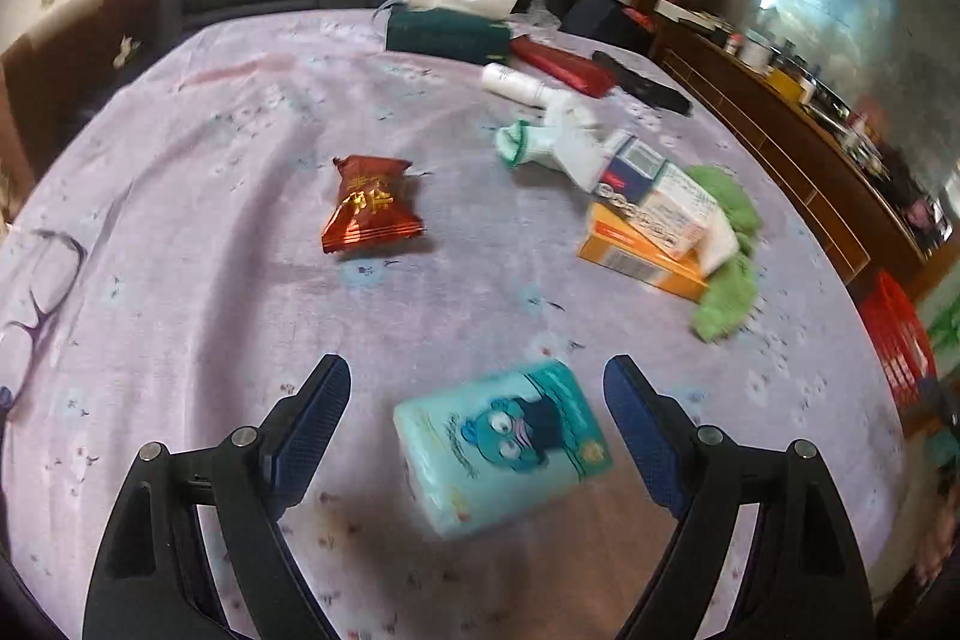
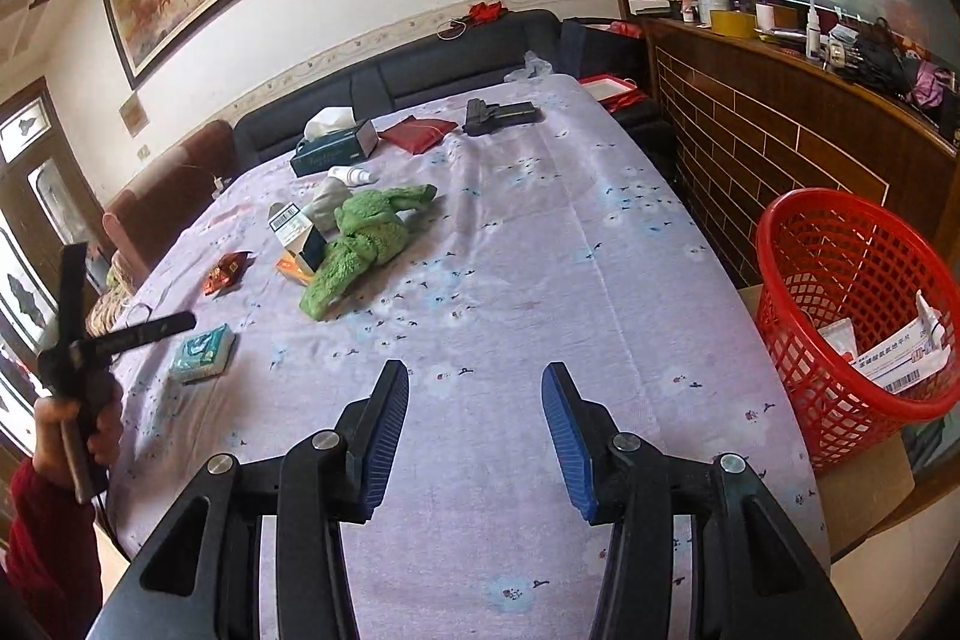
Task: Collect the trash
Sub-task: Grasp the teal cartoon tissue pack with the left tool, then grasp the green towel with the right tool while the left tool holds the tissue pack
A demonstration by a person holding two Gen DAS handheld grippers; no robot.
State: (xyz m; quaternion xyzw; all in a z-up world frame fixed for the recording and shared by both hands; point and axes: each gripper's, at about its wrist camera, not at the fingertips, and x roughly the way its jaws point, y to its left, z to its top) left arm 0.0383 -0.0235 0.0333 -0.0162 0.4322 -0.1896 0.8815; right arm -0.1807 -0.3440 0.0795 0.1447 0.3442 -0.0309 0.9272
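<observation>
Counting outward, we find one teal tissue pack (image 1: 501, 451) lying between our left gripper (image 1: 477, 394)'s wide-open jaws, untouched, then one red snack wrapper (image 1: 372, 207), two cartons (image 1: 651, 220), one green cloth (image 1: 729, 274). Both grippers tilt downward; our right gripper (image 2: 475, 403) stands parted over bare tablecloth (image 2: 510, 244), holding nothing. Beside the table, one red basket (image 2: 840, 280) holds a flattened carton (image 2: 903, 358).

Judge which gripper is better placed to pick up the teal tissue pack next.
Left. The left gripper hangs open right over the teal tissue pack, which lies between its fingers. The right gripper, also empty, faces bare tablecloth beside the red basket.
</observation>
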